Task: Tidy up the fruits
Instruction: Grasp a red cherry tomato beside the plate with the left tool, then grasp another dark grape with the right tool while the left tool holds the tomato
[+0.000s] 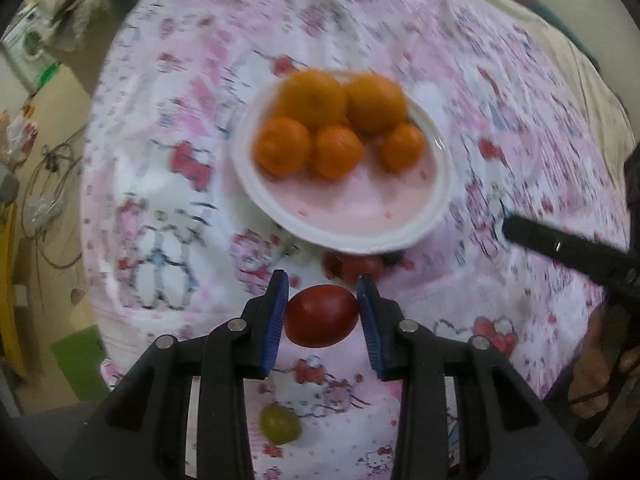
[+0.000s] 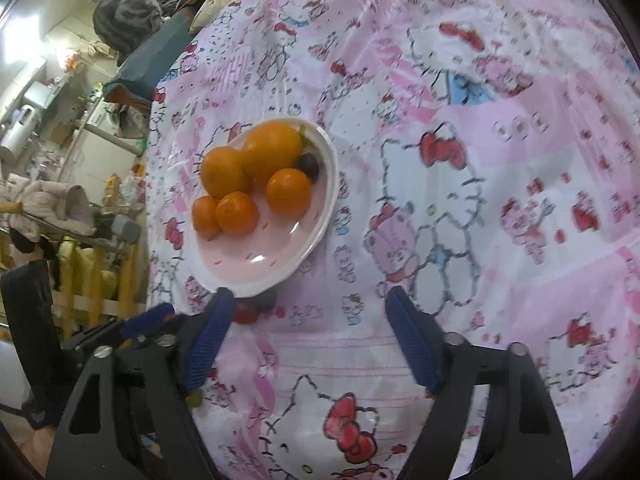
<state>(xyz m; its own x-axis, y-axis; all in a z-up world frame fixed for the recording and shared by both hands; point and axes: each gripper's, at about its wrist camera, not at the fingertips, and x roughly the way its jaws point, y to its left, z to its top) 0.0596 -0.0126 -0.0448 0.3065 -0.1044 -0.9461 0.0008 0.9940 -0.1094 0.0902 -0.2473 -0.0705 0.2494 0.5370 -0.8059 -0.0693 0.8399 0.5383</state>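
Red tomato point(image 1: 321, 316) in left claw point(image 1: 322, 312)

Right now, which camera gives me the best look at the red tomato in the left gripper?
Left wrist view: the red tomato sits centred between the left gripper's blue pads, gripped. The right wrist view shows no held tomato, only that gripper's blue fingers at the left edge.

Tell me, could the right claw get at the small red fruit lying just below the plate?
Probably yes. The right claw stands open and empty, and the small red fruit lies on the cloth just beside its left finger, below the plate. Nothing covers it, though the left claw, holding a red tomato, is close by.
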